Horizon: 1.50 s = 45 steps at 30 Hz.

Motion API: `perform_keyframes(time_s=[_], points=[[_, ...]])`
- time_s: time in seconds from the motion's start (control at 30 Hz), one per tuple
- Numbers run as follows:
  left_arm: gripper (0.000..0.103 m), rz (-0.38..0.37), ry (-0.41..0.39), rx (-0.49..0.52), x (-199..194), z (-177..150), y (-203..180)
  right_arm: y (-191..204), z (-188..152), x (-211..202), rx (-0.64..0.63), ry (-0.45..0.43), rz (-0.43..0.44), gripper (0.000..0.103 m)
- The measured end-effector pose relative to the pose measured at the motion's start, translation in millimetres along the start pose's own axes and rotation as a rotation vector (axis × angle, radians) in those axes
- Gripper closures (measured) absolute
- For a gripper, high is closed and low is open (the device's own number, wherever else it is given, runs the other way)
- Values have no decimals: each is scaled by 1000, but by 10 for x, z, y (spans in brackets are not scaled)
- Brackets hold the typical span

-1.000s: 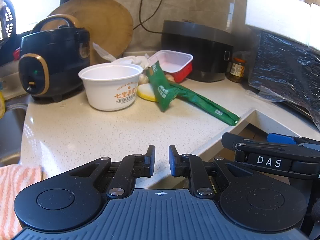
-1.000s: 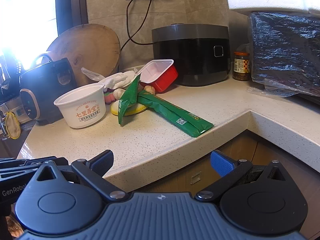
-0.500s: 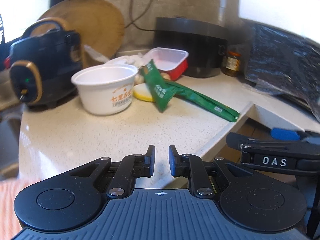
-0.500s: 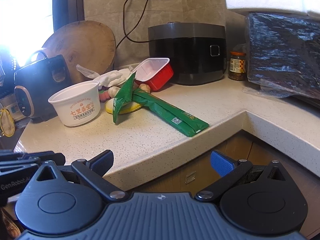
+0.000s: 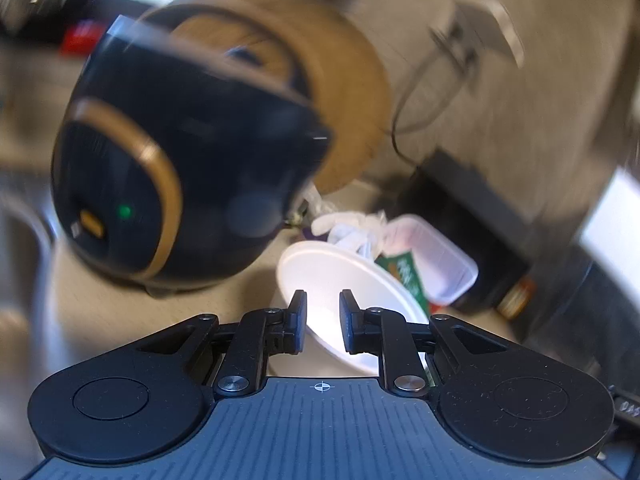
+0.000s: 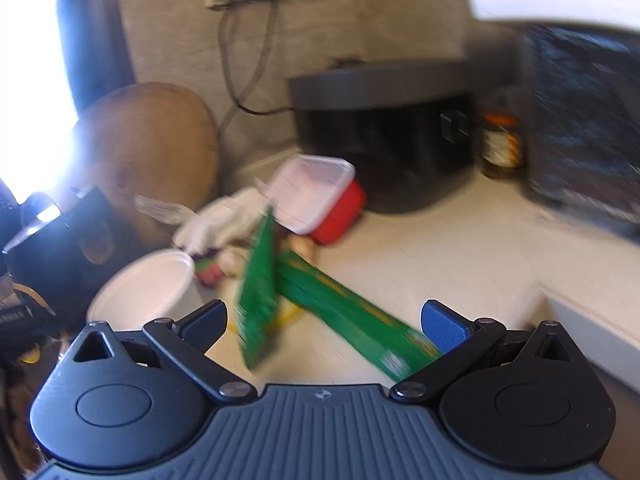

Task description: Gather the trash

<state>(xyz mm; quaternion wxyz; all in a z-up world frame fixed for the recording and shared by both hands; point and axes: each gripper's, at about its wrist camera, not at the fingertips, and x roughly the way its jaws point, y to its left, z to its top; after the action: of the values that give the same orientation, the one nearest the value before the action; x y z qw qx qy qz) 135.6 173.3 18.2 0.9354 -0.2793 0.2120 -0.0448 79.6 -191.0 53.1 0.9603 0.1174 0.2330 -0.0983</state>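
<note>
A white paper bowl (image 5: 336, 280) stands on the pale counter; it also shows in the right wrist view (image 6: 148, 288). My left gripper (image 5: 322, 312) hovers right over its near rim, jaws a narrow gap apart and empty. Behind the bowl lie crumpled white tissue (image 5: 352, 228), a red-and-white plastic tray (image 6: 320, 196) and a green wrapper (image 6: 260, 292) with a long green packet (image 6: 352, 316). My right gripper (image 6: 324, 320) is wide open, its blue fingertips on either side of the green wrappers, close above them. Both views are motion-blurred.
A dark blue and gold cooker (image 5: 172, 168) stands left of the bowl, with a round wooden board (image 6: 156, 148) behind it. A black rice cooker (image 6: 384, 132), a jar (image 6: 500, 144) and a black plastic bag (image 6: 588, 120) are at the back right. The counter edge (image 6: 592, 328) runs on the right.
Both grippers have moved quickly forward over the counter. The left one now sits at the white bowl; the right one has closed in on the green wrappers. Jaw openings look unchanged.
</note>
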Motion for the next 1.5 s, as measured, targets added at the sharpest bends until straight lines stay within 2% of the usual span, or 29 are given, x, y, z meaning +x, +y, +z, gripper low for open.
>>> perform_keyframes(time_s=[0.07, 0.13, 0.2, 0.27, 0.33, 0.4, 0.5, 0.63, 0.7, 0.8, 1.0, 1.37, 1.43, 1.5], points=[[82, -36, 47, -131, 55, -1, 146, 130, 69, 143, -65, 4, 35, 0], [82, -83, 57, -145, 97, 2, 187, 264, 113, 335, -155, 19, 52, 0], [82, -46, 48, -137, 120, -22, 179, 387, 145, 540, -230, 39, 11, 0], [82, -48, 56, -147, 142, -7, 180, 428, 153, 710, -262, 52, -25, 0], [82, -50, 59, -156, 157, 8, 191, 429, 173, 829, -249, 65, -27, 0], [82, -28, 55, -160, 191, 17, 198, 415, 227, 870, -190, 70, 24, 0], [80, -3, 56, -148, 221, -1, 206, 444, 355, 888, -98, 20, 109, 0], [78, -30, 59, -142, 214, 6, 190, 609, 415, 1101, -76, 21, 100, 0], [78, -58, 54, -155, 190, 15, 204, 671, 382, 1231, -83, 49, 97, 7], [78, -57, 46, -190, 177, 29, 243, 686, 317, 1359, -71, 87, 100, 14], [78, -13, 64, -252, 240, 41, 316, 756, 180, 1295, -95, 132, 172, 15], [78, -37, 67, -207, 220, 40, 244, 974, -55, 884, -195, 219, 373, 15], [78, -38, 65, -197, 207, 35, 235, 1010, -77, 822, -209, 227, 389, 15], [78, -32, 59, -185, 194, 32, 228, 1016, -82, 756, -228, 200, 363, 15]])
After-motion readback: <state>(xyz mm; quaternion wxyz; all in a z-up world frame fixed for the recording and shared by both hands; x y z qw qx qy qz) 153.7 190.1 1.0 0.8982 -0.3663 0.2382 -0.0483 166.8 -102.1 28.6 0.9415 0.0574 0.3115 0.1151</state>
